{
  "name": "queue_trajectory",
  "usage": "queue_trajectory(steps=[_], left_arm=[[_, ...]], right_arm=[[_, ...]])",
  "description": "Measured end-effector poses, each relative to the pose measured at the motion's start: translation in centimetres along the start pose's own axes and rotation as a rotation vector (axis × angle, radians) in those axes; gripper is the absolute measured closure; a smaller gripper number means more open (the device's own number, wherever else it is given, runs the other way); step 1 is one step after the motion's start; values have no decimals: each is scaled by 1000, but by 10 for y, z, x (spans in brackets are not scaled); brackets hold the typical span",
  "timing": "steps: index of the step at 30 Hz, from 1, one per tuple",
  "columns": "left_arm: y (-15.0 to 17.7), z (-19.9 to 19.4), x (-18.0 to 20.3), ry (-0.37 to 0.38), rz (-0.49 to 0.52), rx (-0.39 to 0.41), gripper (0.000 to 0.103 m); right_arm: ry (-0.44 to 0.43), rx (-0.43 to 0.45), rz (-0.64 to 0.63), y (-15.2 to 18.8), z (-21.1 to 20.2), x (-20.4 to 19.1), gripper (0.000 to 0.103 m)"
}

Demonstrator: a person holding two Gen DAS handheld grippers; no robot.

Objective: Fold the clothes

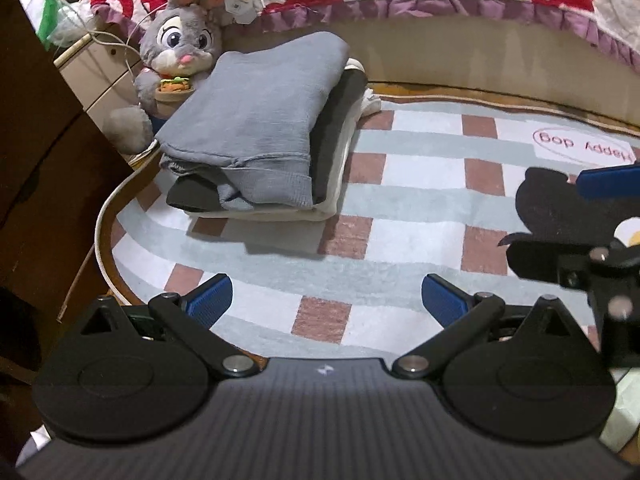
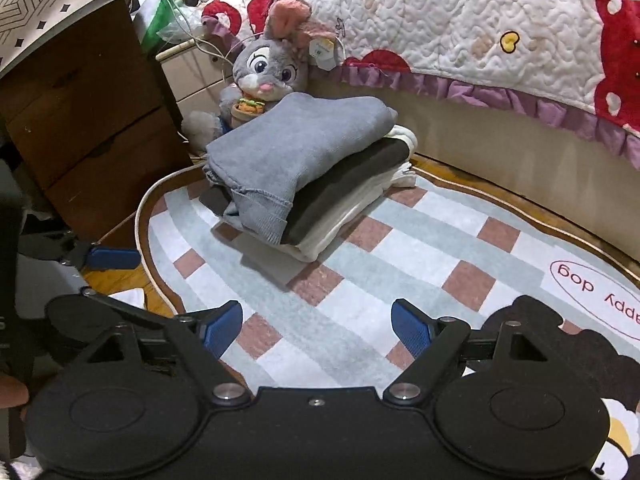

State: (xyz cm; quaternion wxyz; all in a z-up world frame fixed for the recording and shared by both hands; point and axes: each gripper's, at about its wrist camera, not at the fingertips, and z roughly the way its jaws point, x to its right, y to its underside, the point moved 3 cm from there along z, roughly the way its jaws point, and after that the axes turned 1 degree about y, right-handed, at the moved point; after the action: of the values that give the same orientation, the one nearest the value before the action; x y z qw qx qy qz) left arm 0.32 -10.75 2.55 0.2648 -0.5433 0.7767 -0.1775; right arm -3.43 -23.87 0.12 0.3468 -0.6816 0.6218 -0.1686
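A stack of folded clothes sits on the checked rug: a grey sweater (image 1: 256,112) on top, a dark garment (image 1: 336,132) under it, a cream one (image 1: 320,208) at the bottom. The same stack shows in the right wrist view, grey sweater (image 2: 304,148) on top. My left gripper (image 1: 326,300) is open and empty, hovering over the rug in front of the stack. My right gripper (image 2: 318,328) is open and empty, also above the rug short of the stack. The right gripper also shows at the right edge of the left wrist view (image 1: 592,240).
A grey plush rabbit (image 1: 180,44) leans behind the stack. A brown wooden cabinet (image 1: 44,168) stands at left. A bed with a quilted red-and-white cover (image 2: 480,28) runs along the back. The checked rug (image 2: 400,264) carries a "Happy dog" label.
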Motion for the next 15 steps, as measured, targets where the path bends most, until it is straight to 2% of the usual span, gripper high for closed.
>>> queue_trajectory(steps=[15], left_arm=[[-3, 3, 6, -12, 28, 0, 0]], right_arm=[[0, -3, 17, 0, 3, 8, 18]])
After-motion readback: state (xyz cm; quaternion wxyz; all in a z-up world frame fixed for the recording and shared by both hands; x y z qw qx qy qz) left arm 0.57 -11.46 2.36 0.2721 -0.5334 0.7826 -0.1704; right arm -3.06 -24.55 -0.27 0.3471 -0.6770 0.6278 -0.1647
